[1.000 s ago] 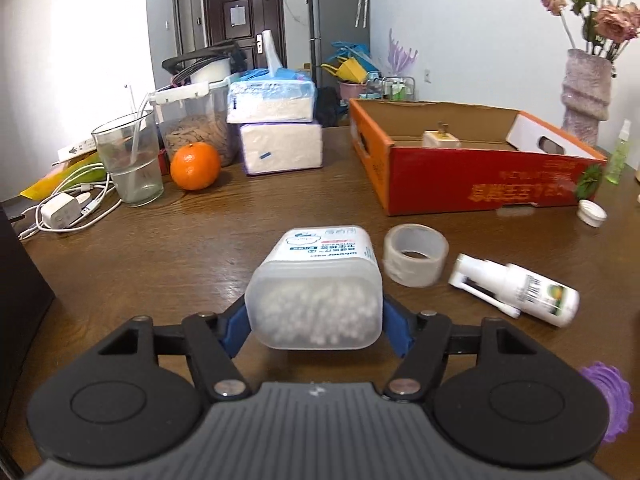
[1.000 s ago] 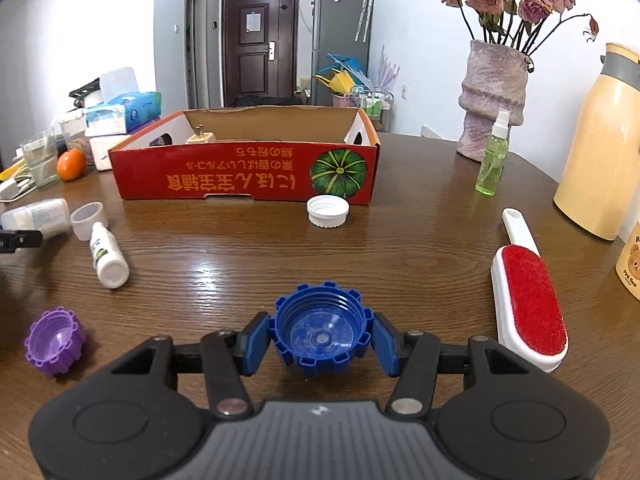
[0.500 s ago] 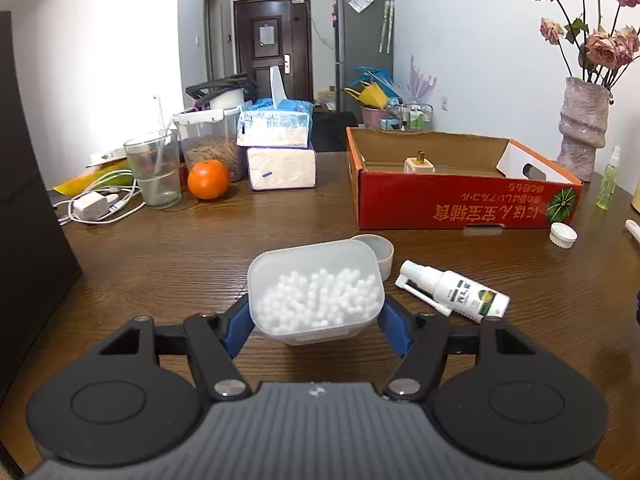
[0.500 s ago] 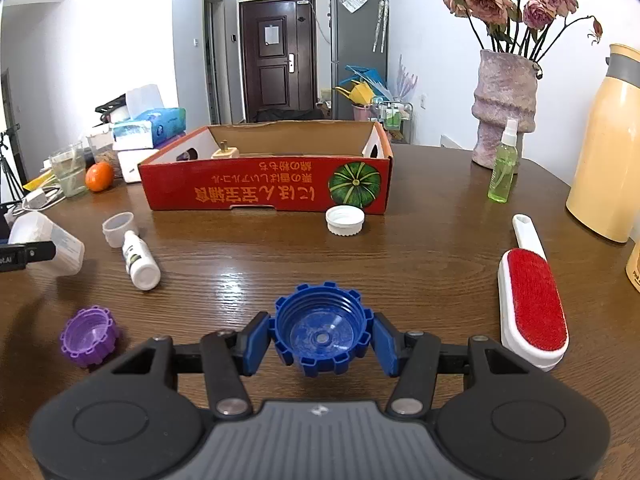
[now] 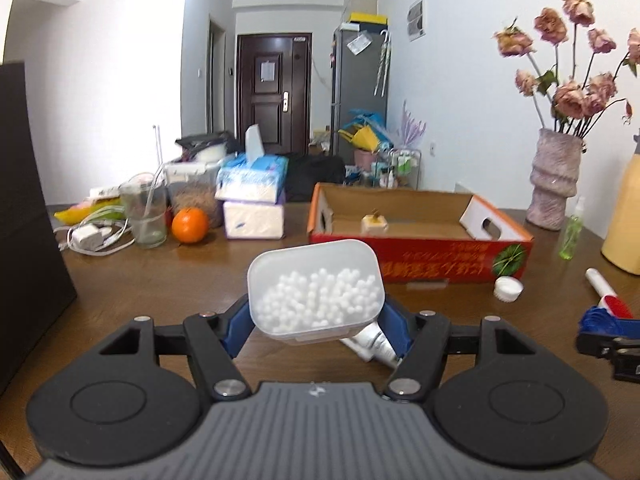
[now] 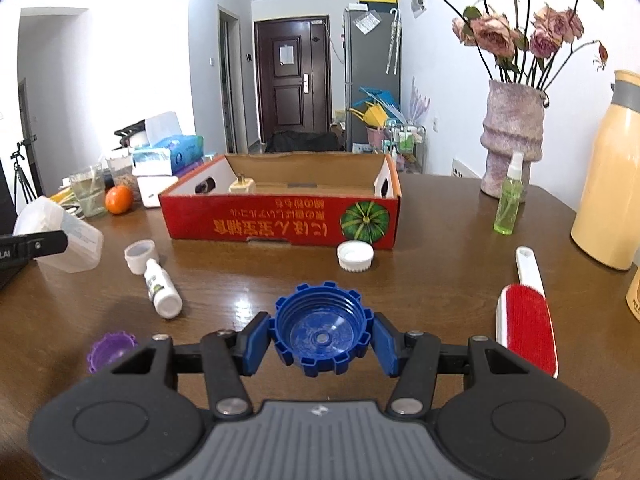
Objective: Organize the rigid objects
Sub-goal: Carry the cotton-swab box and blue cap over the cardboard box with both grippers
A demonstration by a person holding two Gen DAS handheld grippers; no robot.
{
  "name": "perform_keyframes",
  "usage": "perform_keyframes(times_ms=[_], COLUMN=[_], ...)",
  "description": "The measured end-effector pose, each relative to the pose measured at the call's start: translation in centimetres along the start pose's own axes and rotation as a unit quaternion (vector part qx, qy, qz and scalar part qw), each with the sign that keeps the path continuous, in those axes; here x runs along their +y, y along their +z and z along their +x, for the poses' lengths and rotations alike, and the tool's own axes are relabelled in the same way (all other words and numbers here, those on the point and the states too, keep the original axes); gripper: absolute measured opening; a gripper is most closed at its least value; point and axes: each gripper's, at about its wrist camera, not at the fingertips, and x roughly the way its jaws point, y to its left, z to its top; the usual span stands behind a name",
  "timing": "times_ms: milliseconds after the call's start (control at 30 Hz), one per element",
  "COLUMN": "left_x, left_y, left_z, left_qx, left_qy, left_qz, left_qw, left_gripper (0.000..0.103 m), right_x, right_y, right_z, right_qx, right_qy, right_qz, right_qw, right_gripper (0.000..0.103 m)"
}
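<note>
- On the wooden table (image 6: 440, 248), far to the left of both tongs, a clear glass (image 5: 145, 216) and an orange (image 5: 190, 225) stand beside stacked tissue packs (image 5: 253, 200).
- The left gripper (image 5: 316, 322) is clenched on a translucent box of white beads (image 5: 316, 290), its blue pads pressing the box's two short sides; the box is clear of the table, tilted so its open face looks back at the camera.
- Just below and to the right of that box, a white spray bottle (image 6: 162, 288) lies on its side, with a small white cup (image 6: 140, 255) touching its nozzle end.
- Ahead of both tongs sits the red cardboard tray (image 6: 280, 226), open on top, with a small cream plug (image 6: 242, 186) standing inside near its back left.
- Left of the right gripper and close to its body, a purple ribbed cap (image 6: 110, 350) rests on the table.
- The right gripper (image 6: 322, 336) grips a blue ribbed cap (image 6: 322, 330) by its toothed rim, hollow side up, with the table's surface showing below it.
- Between that cap and the tray's front wall lies a white ribbed cap (image 6: 355, 256).
- Right of the right gripper lies a lint brush with a red pad (image 6: 526, 320), handle pointing away.
- Farther right and beyond it stand a green spray bottle (image 6: 509, 200), a vase of dried roses (image 6: 512, 140) and a yellow flask (image 6: 612, 184).
</note>
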Motion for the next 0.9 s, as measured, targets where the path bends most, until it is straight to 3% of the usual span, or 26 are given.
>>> perform_keyframes(times_ms=[467,900], left_x=[-5.8,-8.1], left_y=[3.4,6.2], left_z=[1.3,4.6], left_qx=[-0.012,-0.016], left_qy=[-0.038,-0.039], left_qz=[-0.004,-0.013], left_qw=[0.9992,0.999], left_gripper=[0.067,0.067], right_x=[-0.1,-0.5], right_y=[3.7,7.2], right_z=[0.6,3.0], right_qx=[-0.037,-0.063], right_qy=[0.012,0.012], right_qz=[-0.002,0.01], right_qw=[0.999,0.998], right_gripper=[0.053,0.053])
